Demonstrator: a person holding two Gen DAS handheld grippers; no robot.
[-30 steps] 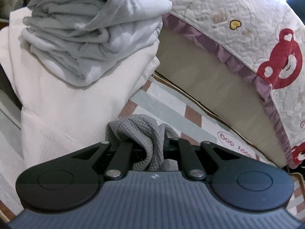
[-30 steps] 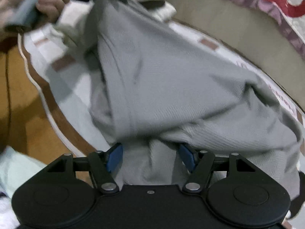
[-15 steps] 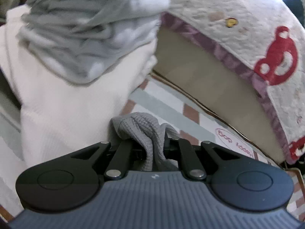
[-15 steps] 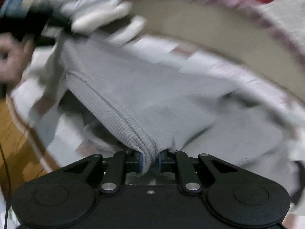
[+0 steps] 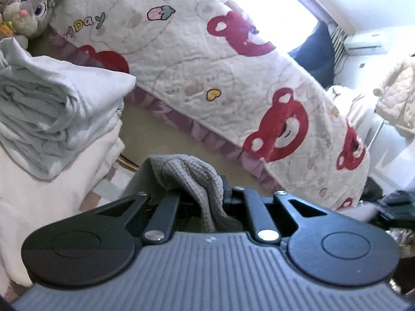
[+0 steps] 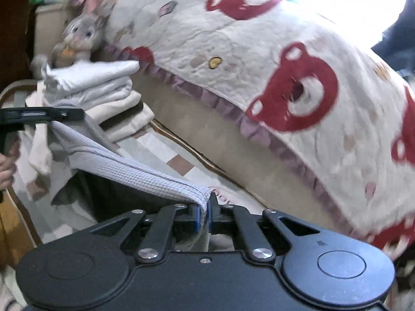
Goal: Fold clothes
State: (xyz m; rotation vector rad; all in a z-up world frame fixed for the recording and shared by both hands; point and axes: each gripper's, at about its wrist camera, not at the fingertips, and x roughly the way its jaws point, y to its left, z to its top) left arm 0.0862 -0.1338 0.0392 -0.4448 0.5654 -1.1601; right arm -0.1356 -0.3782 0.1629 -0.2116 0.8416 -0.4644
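Observation:
A grey waffle-knit garment (image 6: pixel 124 165) hangs stretched between both grippers, above the rug. My right gripper (image 6: pixel 205 207) is shut on its ribbed edge, the blue pads pinching the fabric. At the left of the right wrist view, my left gripper (image 6: pixel 52 115) holds the other end, with a person's hand (image 6: pixel 6 165) below it. In the left wrist view a bunch of the same grey garment (image 5: pixel 192 173) bulges from between the shut fingers of the left gripper (image 5: pixel 201 186). The lower part of the garment sags out of sight beneath the grippers.
A stack of folded pale clothes (image 5: pixel 46 108) sits at the left on the patterned rug (image 6: pixel 166 153). A bed with a bear-print quilt (image 5: pixel 233 64) fills the right and far side. A plush rabbit (image 5: pixel 26 7) leans behind the stack. Wooden floor (image 6: pixel 13 233) shows at the left.
My right gripper closed on the garment's ribbed edge and rose with it, pulling the cloth taut. The left gripper lifted and tilted upward, still holding its bunch.

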